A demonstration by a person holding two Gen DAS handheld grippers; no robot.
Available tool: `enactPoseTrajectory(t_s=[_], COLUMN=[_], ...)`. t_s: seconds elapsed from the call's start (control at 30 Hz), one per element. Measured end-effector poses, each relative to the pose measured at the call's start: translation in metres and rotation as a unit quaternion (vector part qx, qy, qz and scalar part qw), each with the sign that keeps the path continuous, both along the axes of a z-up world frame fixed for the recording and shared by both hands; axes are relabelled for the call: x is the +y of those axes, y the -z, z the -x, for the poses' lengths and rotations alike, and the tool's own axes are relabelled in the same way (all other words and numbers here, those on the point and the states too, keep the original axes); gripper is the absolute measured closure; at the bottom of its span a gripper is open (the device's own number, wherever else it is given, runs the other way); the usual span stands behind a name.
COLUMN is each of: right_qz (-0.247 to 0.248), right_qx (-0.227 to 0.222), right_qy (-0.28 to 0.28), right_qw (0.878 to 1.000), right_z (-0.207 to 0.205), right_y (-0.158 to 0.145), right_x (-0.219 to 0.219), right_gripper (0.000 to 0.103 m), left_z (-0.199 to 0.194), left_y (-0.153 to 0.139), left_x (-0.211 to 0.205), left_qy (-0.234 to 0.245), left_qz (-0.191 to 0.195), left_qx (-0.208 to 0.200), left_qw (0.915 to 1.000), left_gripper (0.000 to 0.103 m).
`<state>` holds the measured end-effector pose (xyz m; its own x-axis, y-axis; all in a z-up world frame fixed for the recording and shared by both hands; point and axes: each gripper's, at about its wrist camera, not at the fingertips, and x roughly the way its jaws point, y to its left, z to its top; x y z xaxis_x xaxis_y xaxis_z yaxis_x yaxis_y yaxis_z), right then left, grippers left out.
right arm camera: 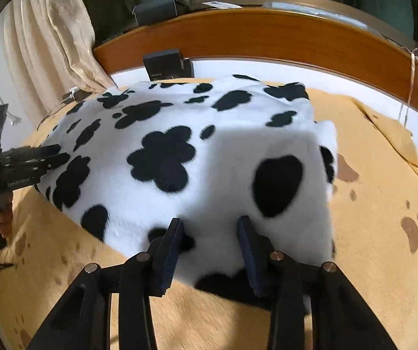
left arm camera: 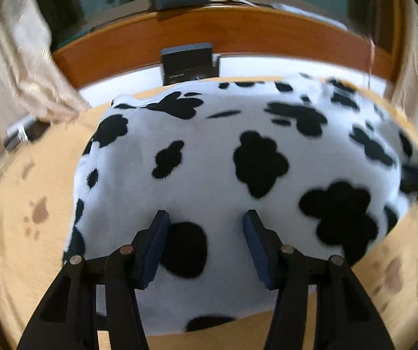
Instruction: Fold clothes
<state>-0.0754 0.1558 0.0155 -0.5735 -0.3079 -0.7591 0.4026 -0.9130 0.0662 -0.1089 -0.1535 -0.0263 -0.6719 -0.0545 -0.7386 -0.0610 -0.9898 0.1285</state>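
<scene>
The garment in front of me is a fluffy white fleece piece (left arm camera: pixel 209 157) covered in black cow-like blotches. In my left wrist view it fills the middle of the frame, spreading from the lower centre up to the upper right, and its top face looks fairly smooth. In my right wrist view the same fleece piece (right arm camera: pixel 179 157) runs from the left edge to right of centre, already doubled over: a straight folded edge shows on its right side, with a small white corner poking out past it at right of centre. It rests on a tan bedspread printed with brown paws.
</scene>
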Motion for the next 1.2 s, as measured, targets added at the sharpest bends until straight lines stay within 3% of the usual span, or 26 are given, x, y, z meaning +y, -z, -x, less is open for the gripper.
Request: enactPoseTrajectory(t_s=[0.13, 0.23, 0.4, 0.57, 0.63, 0.77, 0.97, 1.0, 1.03, 1.07, 1.2], right_qz=[-0.041, -0.029, -0.029, -0.07, -0.054, -0.05, -0.042, -0.039, -0.046, -0.053, -0.052], right_qx=[0.014, 0.004, 0.061, 0.01, 0.02, 0.02, 0.033, 0.042, 0.051, 0.059, 0.038], right_qy=[-0.003, 0.014, 0.0, -0.016, -0.024, -0.016, 0.009, 0.013, 0.022, 0.03, 0.041], right_qw=[0.999, 0.999, 0.998, 0.997, 0.998, 0.998, 0.999, 0.998, 0.997, 0.996, 0.997], right_z=[-0.002, 0.001, -0.014, -0.001, -0.006, -0.007, -0.002, 0.0, 0.007, 0.013, 0.05], right_y=[0.005, -0.002, -0.035, 0.003, 0.004, 0.006, -0.022, -0.029, -0.033, -0.036, -0.025], right_x=[-0.01, -0.007, -0.016, -0.021, -0.013, -0.012, -0.025, -0.026, -0.029, -0.032, -0.034], right_gripper=[0.063, 0.062, 0.06, 0.06, 0.06, 0.06, 0.059, 0.055, 0.036, 0.024, 0.024], left_z=[0.001, -0.006, -0.012, -0.017, -0.018, -0.02, -0.009, -0.004, 0.0, 0.004, 0.008], left_y=[-0.002, -0.012, -0.008, 0.0, 0.002, -0.003, -0.025, -0.024, -0.022, -0.018, -0.003], left_x=[-0.007, -0.01, -0.016, -0.033, -0.038, -0.05, -0.072, -0.075, -0.075, -0.075, -0.069], left_qy=[0.001, -0.007, -0.019, -0.018, 0.002, 0.012, -0.038, -0.046, -0.051, -0.055, -0.051], left_qz=[-0.02, -0.03, -0.027, -0.059, -0.07, -0.111, -0.121, -0.125, -0.128, -0.125, -0.086], left_qx=[-0.006, 0.003, -0.007, -0.015, -0.009, 0.0, 0.028, 0.025, 0.02, 0.015, 0.007], left_qw=[0.9998, 0.9995, 0.9994, 0.998, 0.9975, 0.9938, 0.9915, 0.9907, 0.9903, 0.9905, 0.995], left_gripper=[0.045, 0.044, 0.039, 0.033, 0.033, 0.032, 0.022, 0.022, 0.022, 0.022, 0.022])
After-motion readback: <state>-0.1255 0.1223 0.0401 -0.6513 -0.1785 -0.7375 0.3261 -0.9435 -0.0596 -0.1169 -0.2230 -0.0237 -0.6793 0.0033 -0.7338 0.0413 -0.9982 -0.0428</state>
